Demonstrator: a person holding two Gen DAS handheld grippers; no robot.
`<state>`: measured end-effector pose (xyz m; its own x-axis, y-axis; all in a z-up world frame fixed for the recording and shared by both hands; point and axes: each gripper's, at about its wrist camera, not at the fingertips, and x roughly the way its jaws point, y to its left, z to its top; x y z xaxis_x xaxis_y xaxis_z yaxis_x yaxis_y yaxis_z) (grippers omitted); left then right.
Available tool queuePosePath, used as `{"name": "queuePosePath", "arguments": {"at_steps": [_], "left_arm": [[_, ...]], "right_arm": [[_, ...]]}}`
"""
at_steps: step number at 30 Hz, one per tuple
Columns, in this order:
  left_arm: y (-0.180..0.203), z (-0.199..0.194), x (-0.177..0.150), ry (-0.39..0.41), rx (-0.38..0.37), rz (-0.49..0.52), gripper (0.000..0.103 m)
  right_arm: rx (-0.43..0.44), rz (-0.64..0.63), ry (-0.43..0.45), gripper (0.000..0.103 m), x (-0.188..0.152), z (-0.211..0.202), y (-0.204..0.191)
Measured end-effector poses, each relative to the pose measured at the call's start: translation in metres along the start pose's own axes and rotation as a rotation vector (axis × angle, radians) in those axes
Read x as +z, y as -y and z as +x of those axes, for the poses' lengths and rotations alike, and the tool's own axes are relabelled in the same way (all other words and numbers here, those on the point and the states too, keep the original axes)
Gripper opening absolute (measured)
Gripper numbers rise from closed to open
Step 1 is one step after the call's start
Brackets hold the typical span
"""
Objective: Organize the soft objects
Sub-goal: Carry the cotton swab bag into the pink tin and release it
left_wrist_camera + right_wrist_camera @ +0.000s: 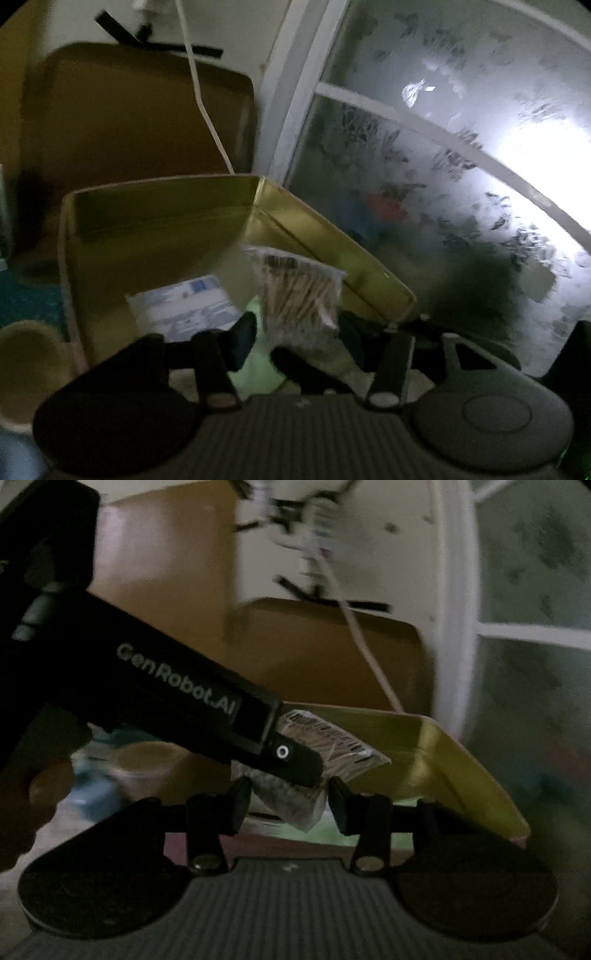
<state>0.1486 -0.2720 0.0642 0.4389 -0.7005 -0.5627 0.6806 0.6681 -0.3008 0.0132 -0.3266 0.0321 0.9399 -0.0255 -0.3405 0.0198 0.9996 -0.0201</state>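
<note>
Left tongs (295,764) pinch the packet (299,291) over the tin (147,229); right tongs (288,797) gape. A loose corner grip could drop it outside.

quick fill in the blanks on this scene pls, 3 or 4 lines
1. The open tray is ___ in colour.
2. The clear packet of sticks has a printed ___ near its top edge.
3. The flat packet with blue print lies ___ the tray.
4. The cable hanging down the wall behind is ___.

Missing words: yellow; barcode; inside; white
</note>
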Motion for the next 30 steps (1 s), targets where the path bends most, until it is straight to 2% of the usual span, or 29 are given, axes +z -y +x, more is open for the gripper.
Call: {"name": "queuePosePath", "arguments": {"at_steps": [1,3,5,7,10,17,22,26,30], "left_arm": [[0.001,0.006,0.000,-0.007,0.019,-0.010,0.062],[0.003,0.017,-0.002,-0.002,0.045,-0.017,0.063],[0.005,0.014,-0.006,0.017,0.073,-0.004,0.063],[0.005,0.008,-0.010,0.032,0.086,0.022,0.063],[0.005,-0.001,-0.012,0.046,0.105,0.041,0.063],[0.012,-0.046,-0.029,0.101,0.077,0.066,0.063],[0.008,-0.089,-0.051,0.135,0.061,0.080,0.064],[-0.014,-0.124,-0.080,0.139,0.082,0.061,0.064],[-0.057,-0.159,-0.117,0.117,0.167,-0.017,0.064]], "right_arm": [[-0.032,-0.004,-0.008,0.049,-0.001,0.005,0.006],[-0.132,-0.016,-0.023,0.050,-0.004,0.020,0.019],[-0.248,-0.029,-0.033,0.062,-0.008,0.033,0.029],[-0.284,0.018,-0.029,0.063,-0.012,0.037,0.044],[-0.268,0.086,-0.012,0.063,-0.019,0.031,0.052],[-0.258,0.125,0.061,0.064,-0.021,-0.007,0.038],[-0.193,0.185,0.093,0.064,-0.020,-0.027,0.023],[-0.133,0.208,0.087,0.064,-0.023,-0.036,0.003],[-0.037,0.192,0.073,0.064,-0.020,-0.037,-0.023]]}}
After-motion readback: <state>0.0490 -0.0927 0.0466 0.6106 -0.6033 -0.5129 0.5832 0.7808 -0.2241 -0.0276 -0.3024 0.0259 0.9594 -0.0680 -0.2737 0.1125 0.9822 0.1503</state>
